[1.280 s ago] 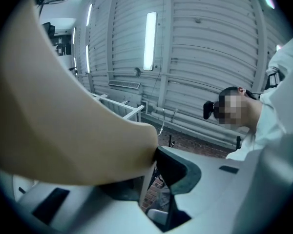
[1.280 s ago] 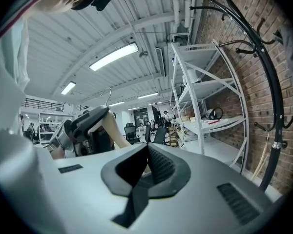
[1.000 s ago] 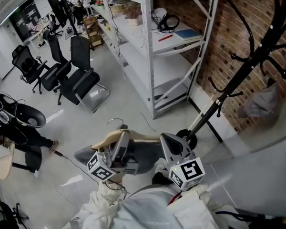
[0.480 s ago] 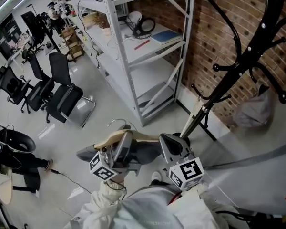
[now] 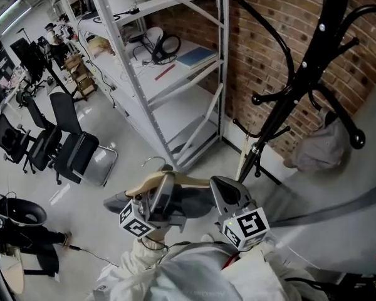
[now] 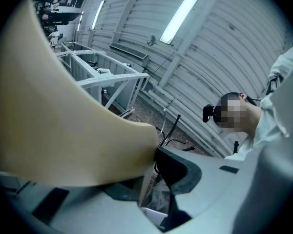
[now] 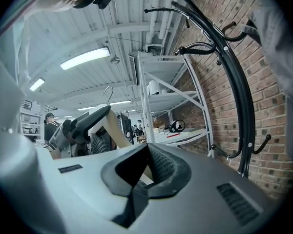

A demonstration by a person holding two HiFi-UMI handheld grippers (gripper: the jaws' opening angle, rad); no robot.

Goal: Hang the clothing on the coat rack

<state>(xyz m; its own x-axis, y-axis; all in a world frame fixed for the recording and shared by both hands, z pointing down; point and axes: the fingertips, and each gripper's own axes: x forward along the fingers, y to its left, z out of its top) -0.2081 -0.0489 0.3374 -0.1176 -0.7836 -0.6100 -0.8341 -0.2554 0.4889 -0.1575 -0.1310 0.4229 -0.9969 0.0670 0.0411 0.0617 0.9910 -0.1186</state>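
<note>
Wood fills most of the left gripper view: the pale hanger (image 6: 63, 121) lies across my left gripper (image 6: 158, 157), whose jaws stand wide yet press on it, the dark pad (image 6: 180, 172) tight against its edge. My right gripper (image 7: 145, 172) pinches the same hanger farther along. A pale sliver of wood shows between its 2 pads (image 7: 165, 168), though I cannot tell whether cloth is caught there too.

In the head view the 2 grippers hold the hanger in front of my chest, the left one just beside the metal hook (image 5: 151, 160), the right one toward the right-hand end. The grey garment (image 5: 191, 202) drapes from the hanger between and below them. The black coat rack (image 5: 299, 74) stands ahead and to the right, beside the brick wall (image 5: 263, 36) and well apart from the hanger. A grey bundle (image 5: 316, 152) sits by its lower arms.

Only the head view shows the floor (image 5: 138, 149) and the office chairs (image 5: 75, 158). Only the left gripper view shows the ceiling's strip light (image 6: 178, 11). The right gripper view alone shows my left gripper side-on with the hook rising above it, the white shelf unit (image 7: 149, 96) behind, and the rack's curved arms seen from below.
</note>
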